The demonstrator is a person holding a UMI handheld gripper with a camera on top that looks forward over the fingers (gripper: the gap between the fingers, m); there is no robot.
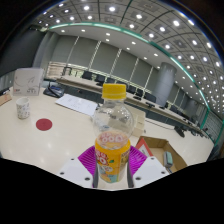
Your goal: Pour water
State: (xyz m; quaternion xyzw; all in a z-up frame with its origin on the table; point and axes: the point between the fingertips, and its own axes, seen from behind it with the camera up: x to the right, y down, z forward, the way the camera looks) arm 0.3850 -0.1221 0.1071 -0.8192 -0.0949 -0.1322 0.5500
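Observation:
A clear plastic bottle point(113, 125) with a yellow cap and a yellow-orange label stands upright between my gripper's point(112, 160) two fingers. Both purple pads point(88, 158) press against its labelled lower part, so the gripper is shut on it. The bottle's base is hidden behind the fingers. A white cup point(23, 108) with a dotted pattern stands on the light table point(60, 135), well beyond the fingers to the left. A red round coaster point(44, 125) lies on the table between the cup and the bottle.
A white stand-up sign point(28, 81) is behind the cup. Papers point(76, 102) lie farther back on the table. A cardboard box point(166, 154) sits just right of the gripper. Rows of desks and chairs fill the room beyond.

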